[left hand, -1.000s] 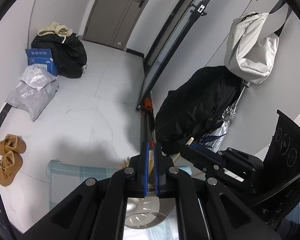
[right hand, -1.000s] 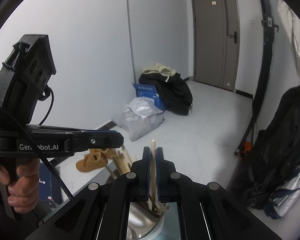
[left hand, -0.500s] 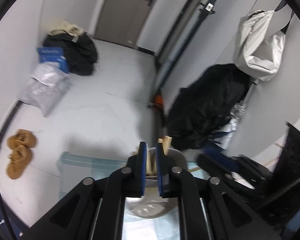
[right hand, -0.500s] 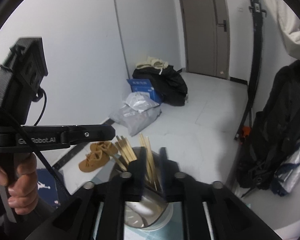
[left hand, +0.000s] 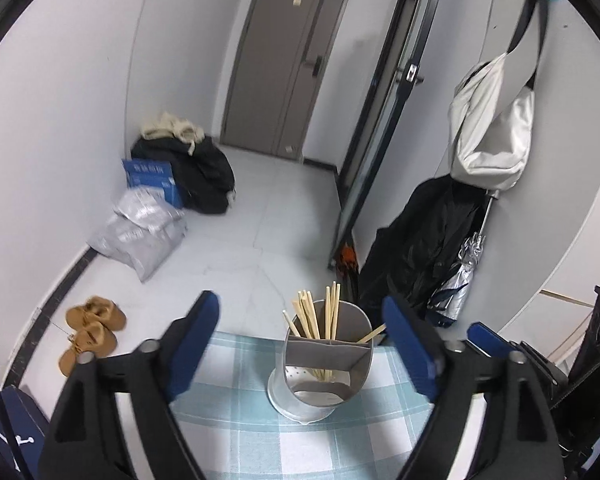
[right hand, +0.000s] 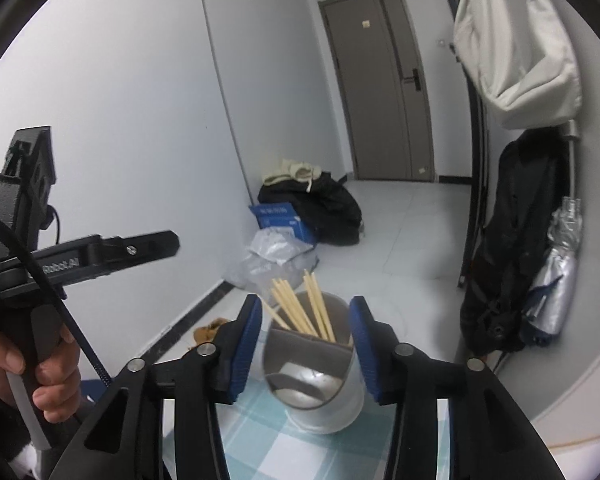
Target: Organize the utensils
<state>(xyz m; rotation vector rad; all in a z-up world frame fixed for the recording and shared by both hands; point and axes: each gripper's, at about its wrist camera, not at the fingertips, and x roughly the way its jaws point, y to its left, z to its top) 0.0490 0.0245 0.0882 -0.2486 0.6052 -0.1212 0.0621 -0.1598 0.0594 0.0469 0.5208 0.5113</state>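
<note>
A metal utensil holder (left hand: 326,364) with grey dividers stands on a blue checked cloth (left hand: 284,440). Several wooden chopsticks (left hand: 320,320) stand in its far compartment. My left gripper (left hand: 306,344) is wide open and empty, above and behind the holder. My right gripper (right hand: 304,344) is open and empty, its blue fingers (right hand: 244,344) on either side of the holder (right hand: 312,376) without touching it. The chopsticks (right hand: 304,304) lean left in the right wrist view. The left gripper's body (right hand: 80,256) shows at left, held by a hand.
The cloth's far edge lies just past the holder. Beyond it the floor holds brown shoes (left hand: 88,332), grey parcels (left hand: 140,228), a blue box and black bags (left hand: 204,176). A black coat (left hand: 424,240), an umbrella and a white bag (left hand: 492,136) hang at right.
Both grippers were shut on chopsticks over the holder. They have opened, the chopsticks now stand in the holder, and both grippers have drawn back.
</note>
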